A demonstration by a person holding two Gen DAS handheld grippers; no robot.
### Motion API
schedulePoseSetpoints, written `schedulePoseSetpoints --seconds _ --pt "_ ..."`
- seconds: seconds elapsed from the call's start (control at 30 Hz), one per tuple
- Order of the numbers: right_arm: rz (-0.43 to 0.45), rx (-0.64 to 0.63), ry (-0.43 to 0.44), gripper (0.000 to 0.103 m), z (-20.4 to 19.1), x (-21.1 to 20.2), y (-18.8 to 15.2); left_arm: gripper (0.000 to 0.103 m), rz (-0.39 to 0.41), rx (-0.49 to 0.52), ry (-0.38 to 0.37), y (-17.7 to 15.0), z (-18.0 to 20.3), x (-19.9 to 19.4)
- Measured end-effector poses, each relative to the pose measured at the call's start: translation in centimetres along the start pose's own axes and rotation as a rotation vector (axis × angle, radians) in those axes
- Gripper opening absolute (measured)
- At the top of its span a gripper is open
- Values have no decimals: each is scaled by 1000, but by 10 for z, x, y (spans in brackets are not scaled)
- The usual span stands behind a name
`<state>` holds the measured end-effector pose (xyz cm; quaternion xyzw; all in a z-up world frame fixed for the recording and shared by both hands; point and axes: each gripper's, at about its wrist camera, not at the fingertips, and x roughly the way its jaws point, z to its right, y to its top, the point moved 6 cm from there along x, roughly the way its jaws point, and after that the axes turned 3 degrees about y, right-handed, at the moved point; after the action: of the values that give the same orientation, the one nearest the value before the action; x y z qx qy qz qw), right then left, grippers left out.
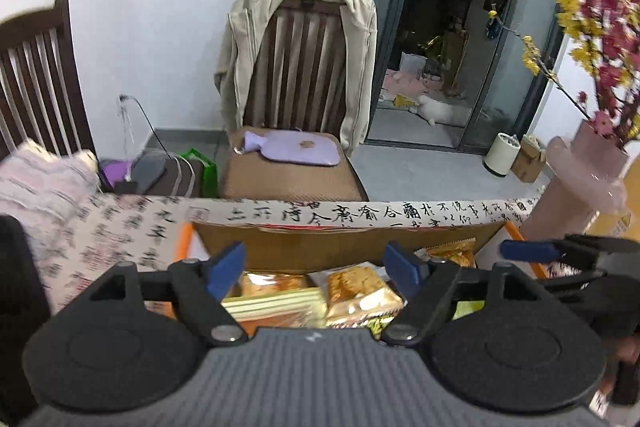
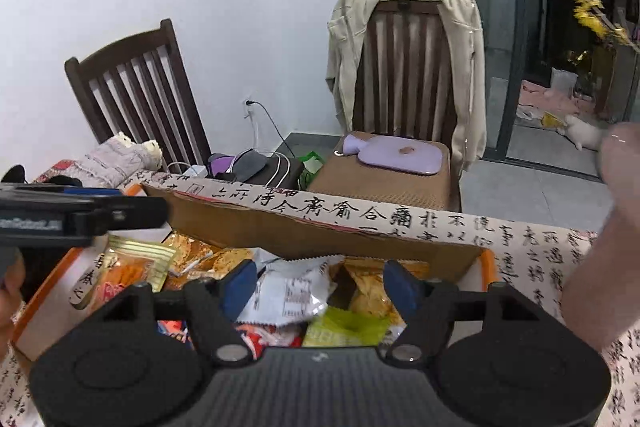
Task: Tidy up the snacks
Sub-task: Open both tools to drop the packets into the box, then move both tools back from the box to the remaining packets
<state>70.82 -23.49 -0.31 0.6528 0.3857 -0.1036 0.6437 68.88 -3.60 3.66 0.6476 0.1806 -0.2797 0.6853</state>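
1. Two hand-held grippers hang over an open cardboard box [image 2: 320,231] of snacks on a table covered by a cloth printed with black calligraphy [image 2: 532,251]; the box's orange-edged flaps splay to either side.

2. The left gripper [image 1: 316,267] stands with its blue-padded fingers [image 1: 228,267] wide apart and nothing between them; below the gap lie a yellow-striped packet [image 1: 276,303] and gold-wrapped biscuit packs [image 1: 360,291]. The gripper's own body hides the near half of the box.

3. The right gripper [image 2: 320,287] is likewise spread, its pads clear of the heap. A crumpled white packet [image 2: 288,291] lies beneath the gap, with a lime-green packet [image 2: 344,331] and red wrappers partly hidden under the gripper body. No print on any packet can be read.

4. In the right wrist view the left gripper enters only as a dark bar with a blue tip at the left edge [image 2: 80,211]; its jaws cannot be judged from there. In the left wrist view the right gripper's fingers are cut off at the right edge [image 1: 568,251].

5. A pale pink vase [image 1: 580,183] of pink and yellow blossoms stands just beside the box, blurred and cropped by the frame.

6. Beyond the table, a wooden chair [image 2: 412,67] draped with a beige jacket [image 2: 348,59] carries a lilac hot-water bottle [image 2: 396,155] on its seat. A second chair [image 2: 140,95] stands against the white wall, with a bundle of patterned cloth [image 2: 116,155] on it.

7. A small white animal [image 1: 436,111] stands on the floor by the glass door, too blurred to identify.
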Motion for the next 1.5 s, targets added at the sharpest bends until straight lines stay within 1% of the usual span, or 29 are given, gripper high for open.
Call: schedulePoseSetpoints --seconds 0.03,0.07,0.17,0.27,0.3,0.37,0.43,0.53,0.6,0.7,0.8,0.9,0.97,1.03,1.07,1.13,1.17,1.23,1.33,1.4,1.5 --pt "2 -12 -14 70 -1 -8 -2 87 14 21 13 -1 0 -11" --pt "9 -29 -28 70 -3 -18 -7 88 31 45 32 -4 0 -22" --pt "30 -80 -49 71 -10 -50 -27 94 85 137 36 -16 5 -60" --pt "45 -94 -72 72 -16 -84 -50 98 136 168 55 -33 6 -100" --pt "52 -99 -69 72 -20 -97 -57 101 156 161 56 -40 3 -114" --pt "60 -100 -58 72 -28 -122 -73 101 180 141 71 -56 -2 -138" --pt "78 -93 -47 72 -36 -147 -88 101 201 150 91 -77 -5 -162" --pt "108 -78 -37 73 -51 -185 -113 102 233 155 99 -107 -10 -200" --pt "140 -65 -28 77 -62 -210 -130 103 252 134 88 -128 -12 -227" --pt "184 -54 -22 82 -79 -244 -160 103 289 95 104 -158 -19 -267" --pt "197 -46 -23 83 -96 -270 -195 103 313 87 113 -185 -19 -299" --pt "191 -54 -24 85 -112 -293 -229 103 311 71 86 -218 -18 -330" --pt "182 -65 -29 88 -120 -306 -249 103 299 69 71 -240 -15 -343" --pt "183 -63 -46 88 -126 -323 -271 103 293 62 62 -263 -12 -357" --pt "188 -45 -48 90 -128 -333 -281 103 290 57 47 -273 -10 -362" --pt "207 1 -45 91 -131 -347 -296 103 272 60 -8 -293 -8 -369" --pt "219 22 -45 91 -133 -353 -303 103 268 51 -13 -300 -9 -371" --pt "220 28 -48 95 -138 -359 -316 103 257 37 -8 -310 -10 -372" --pt "202 17 -74 95 -143 -362 -327 103 237 26 17 -318 -10 -374" --pt "214 14 -85 95 -146 -367 -330 103 249 27 21 -318 -9 -378" --pt "225 15 -69 95 -151 -370 -330 103 267 41 23 -318 -8 -385"
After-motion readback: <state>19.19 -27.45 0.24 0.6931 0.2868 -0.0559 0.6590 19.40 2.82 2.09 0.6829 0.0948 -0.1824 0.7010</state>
